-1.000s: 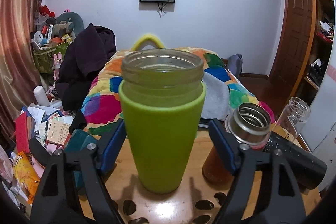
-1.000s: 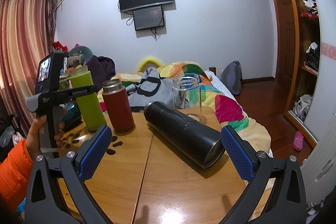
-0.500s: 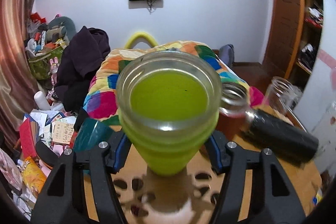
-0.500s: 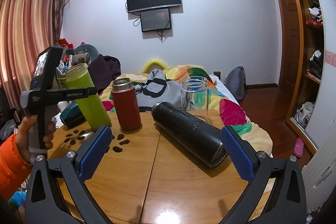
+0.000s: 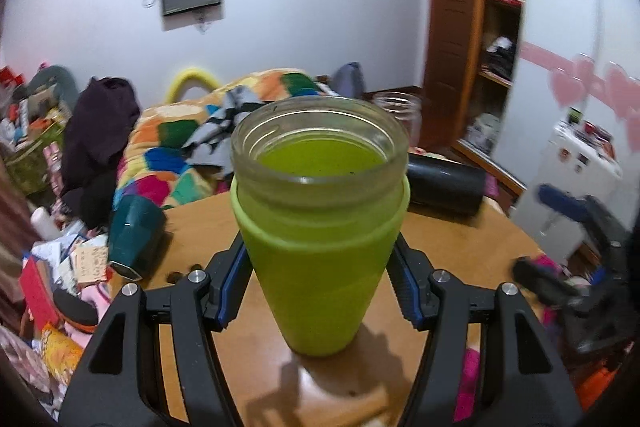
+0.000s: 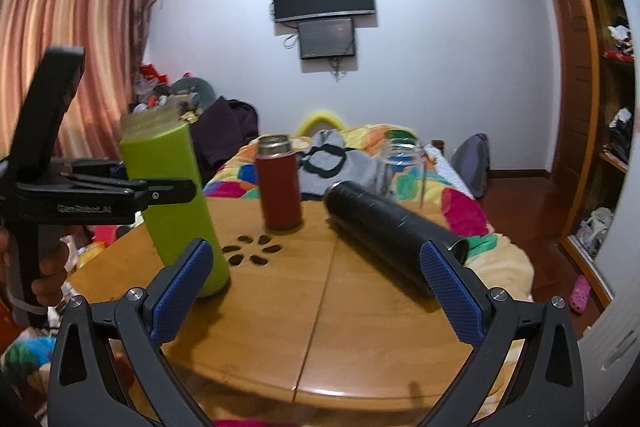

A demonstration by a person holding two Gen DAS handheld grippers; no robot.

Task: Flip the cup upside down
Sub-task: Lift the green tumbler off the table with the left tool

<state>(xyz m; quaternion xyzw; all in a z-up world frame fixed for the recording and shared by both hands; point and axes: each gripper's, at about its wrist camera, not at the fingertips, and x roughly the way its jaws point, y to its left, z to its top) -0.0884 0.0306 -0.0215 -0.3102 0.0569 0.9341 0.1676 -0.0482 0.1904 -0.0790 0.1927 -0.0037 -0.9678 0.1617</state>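
- My left gripper point(image 5: 318, 285) is clamped on the green cup point(image 5: 320, 227), its blue pads pressed against both sides of the sleeve about halfway up.
- From the right wrist view the cup point(image 6: 174, 199) is mouth up and leaning a little, with its base at the left edge of the wooden table point(image 6: 320, 307); I cannot tell whether the base touches the wood.
- A dark teal cup point(image 5: 134, 237) lies on its side at the table's left edge in the left wrist view.
- The red flask point(image 6: 279, 183) stands upright toward the far edge.
- The black flask point(image 6: 394, 235) lies on its side toward the right edge, with a clear glass jar point(image 6: 400, 167) upright behind it.
- My right gripper point(image 6: 320, 291) hangs over the near edge with its jaws wide apart, holding nothing.
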